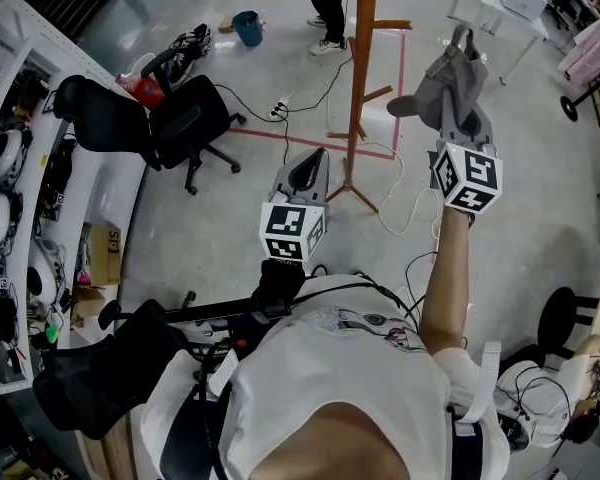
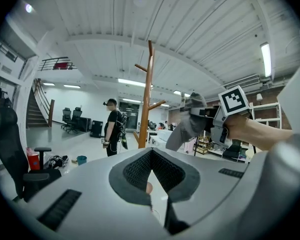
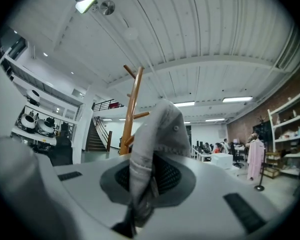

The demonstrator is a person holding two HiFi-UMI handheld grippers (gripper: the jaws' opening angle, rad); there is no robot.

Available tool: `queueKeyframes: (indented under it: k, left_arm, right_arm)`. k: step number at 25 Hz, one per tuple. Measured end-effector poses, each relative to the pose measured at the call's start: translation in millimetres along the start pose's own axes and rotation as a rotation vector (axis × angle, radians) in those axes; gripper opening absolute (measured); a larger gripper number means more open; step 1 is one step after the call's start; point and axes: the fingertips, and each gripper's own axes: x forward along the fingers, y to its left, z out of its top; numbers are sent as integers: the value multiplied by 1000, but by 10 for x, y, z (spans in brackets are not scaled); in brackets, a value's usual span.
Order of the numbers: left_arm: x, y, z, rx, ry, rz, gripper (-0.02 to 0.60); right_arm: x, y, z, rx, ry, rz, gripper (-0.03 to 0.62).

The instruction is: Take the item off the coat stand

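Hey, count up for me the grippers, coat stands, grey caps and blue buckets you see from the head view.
Grippers: 2 (left gripper, right gripper)
Coat stand: 1
Grey cap: 1
Blue bucket: 1
Total: 5

right tongs [image 3: 147, 176] clamp a grey cap [image 3: 162, 129], coat stand [image 3: 131, 109] behind.

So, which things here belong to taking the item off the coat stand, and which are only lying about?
Part of the job:
wooden coat stand
grey cap, clamped in the right gripper, beside the stand
left gripper, empty, jaws together

Just lying about:
black office chair
blue bucket
white power strip with cables on the floor
person standing behind the stand
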Motion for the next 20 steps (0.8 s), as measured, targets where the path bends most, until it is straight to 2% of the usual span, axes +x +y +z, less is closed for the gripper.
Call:
queueKeyframes:
  k: [9,20]
  left_arm:
    - [-12,-97,162,18,-22,-14,3]
    - [35,-195,645,56,-98,-36,3]
  right_arm:
    - [-571,-23,17,-5,3,-16,35]
    - [-905,385,-6,37,26,21,35]
